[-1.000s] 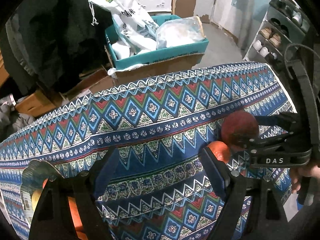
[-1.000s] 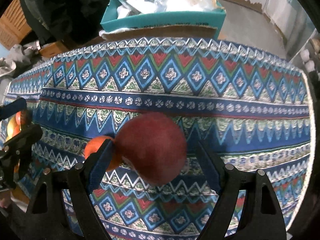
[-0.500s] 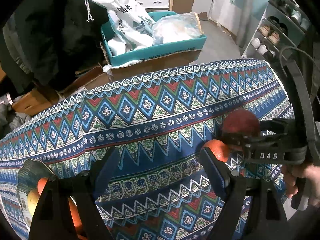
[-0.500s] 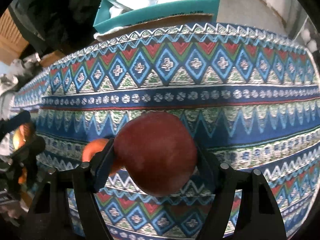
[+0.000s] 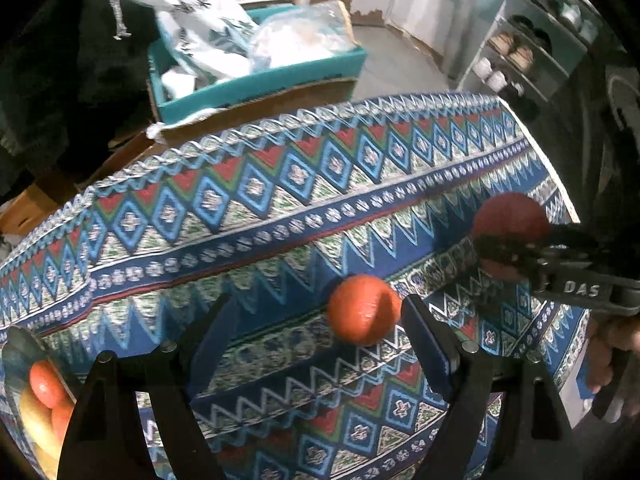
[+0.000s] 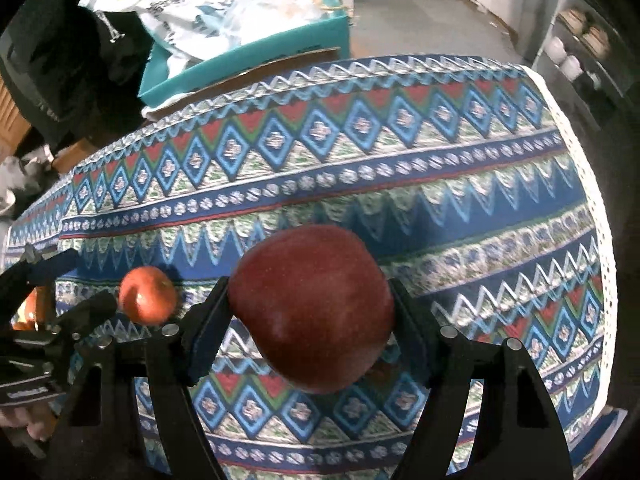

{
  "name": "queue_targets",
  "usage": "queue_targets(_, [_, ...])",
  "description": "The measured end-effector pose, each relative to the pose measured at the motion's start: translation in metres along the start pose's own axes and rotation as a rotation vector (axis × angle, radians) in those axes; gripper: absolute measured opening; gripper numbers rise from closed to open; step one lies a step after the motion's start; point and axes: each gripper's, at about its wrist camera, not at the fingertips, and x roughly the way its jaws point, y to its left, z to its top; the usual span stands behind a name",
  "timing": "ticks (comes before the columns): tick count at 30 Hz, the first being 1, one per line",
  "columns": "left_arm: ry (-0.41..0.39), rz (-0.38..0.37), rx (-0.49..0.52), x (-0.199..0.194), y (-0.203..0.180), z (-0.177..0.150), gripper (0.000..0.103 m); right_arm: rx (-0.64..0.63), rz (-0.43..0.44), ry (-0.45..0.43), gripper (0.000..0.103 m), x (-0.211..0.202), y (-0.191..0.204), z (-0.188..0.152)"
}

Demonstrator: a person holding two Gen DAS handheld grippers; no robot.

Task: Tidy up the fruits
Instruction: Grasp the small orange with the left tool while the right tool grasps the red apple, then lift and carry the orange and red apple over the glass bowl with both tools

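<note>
Right tool (image 6: 312, 316) clenched on apple (image 6: 314, 306), both fingers pressed against its sides, held just above patterned cloth (image 6: 360, 168) on counter. In left wrist view, same apple (image 5: 510, 220) seen at far right, gripped in right tool (image 5: 516, 252), near cloth's (image 5: 280, 208) right edge.

Left tool (image 5: 316, 332) released, fingers spread wide, nothing between pads. Orange (image 5: 364, 310) lay on cloth just inside right finger (image 5: 426, 344), close to touching it; contact could not be told. In right wrist view, orange (image 6: 148, 294) sat left of apple, apart from it, just beyond tip of left tool (image 6: 68, 288).

Bowl (image 5: 20, 350) at lower left corner of left wrist view, on counter's left end, with oranges (image 5: 46, 384) and yellowish fruit (image 5: 34, 420) inside, partly hidden behind left finger (image 5: 208, 348).

Beyond counter: teal box (image 5: 256, 84) stuffed with white bags (image 5: 188, 12), on cardboard. Shelf (image 5: 524, 60) with shoes at upper right
</note>
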Motion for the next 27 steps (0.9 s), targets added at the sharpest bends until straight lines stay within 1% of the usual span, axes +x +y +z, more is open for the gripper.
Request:
queue_targets(8, [0.051, 0.015, 0.047, 0.027, -0.021, -0.003, 0.085, 0.02, -0.005, -0.002, 0.075, -0.004, -0.011, -0.009])
queue_targets(12, [0.058, 0.033, 0.07, 0.036, -0.027, -0.005, 0.084, 0.019, 0.0, 0.0, 0.075, -0.004, -0.012, -0.009])
queue_targets(13, [0.06, 0.04, 0.078, 0.038, -0.029, -0.006, 0.083, 0.018, 0.0, 0.0, 0.075, -0.006, -0.014, -0.011])
queue_targets(14, [0.062, 0.047, 0.087, 0.039, -0.03, -0.007, 0.077, 0.018, -0.001, 0.001, 0.075, -0.006, -0.014, -0.011])
queue_targets(15, [0.067, 0.055, 0.093, 0.041, -0.031, -0.007, 0.069, 0.019, 0.0, 0.001, 0.075, -0.006, -0.014, -0.011])
queue_targets(16, [0.073, 0.058, 0.096, 0.042, -0.031, -0.008, 0.064, 0.021, 0.001, 0.001, 0.075, -0.005, -0.013, -0.01])
queue_targets(18, [0.082, 0.029, 0.094, 0.043, -0.03, -0.009, 0.049, 0.02, 0.003, 0.002, 0.075, -0.003, -0.011, -0.008])
queue_targets(19, [0.078, 0.023, 0.091, 0.043, -0.03, -0.009, 0.049, 0.017, 0.002, 0.001, 0.075, -0.001, -0.007, -0.006])
queue_targets(22, [0.064, 0.043, 0.106, 0.041, -0.033, -0.011, 0.048, 0.003, -0.005, -0.006, 0.075, -0.001, -0.004, -0.005])
queue_targets(27, [0.045, 0.037, 0.102, 0.034, -0.031, -0.011, 0.048, -0.018, -0.02, -0.022, 0.075, -0.004, 0.002, -0.002])
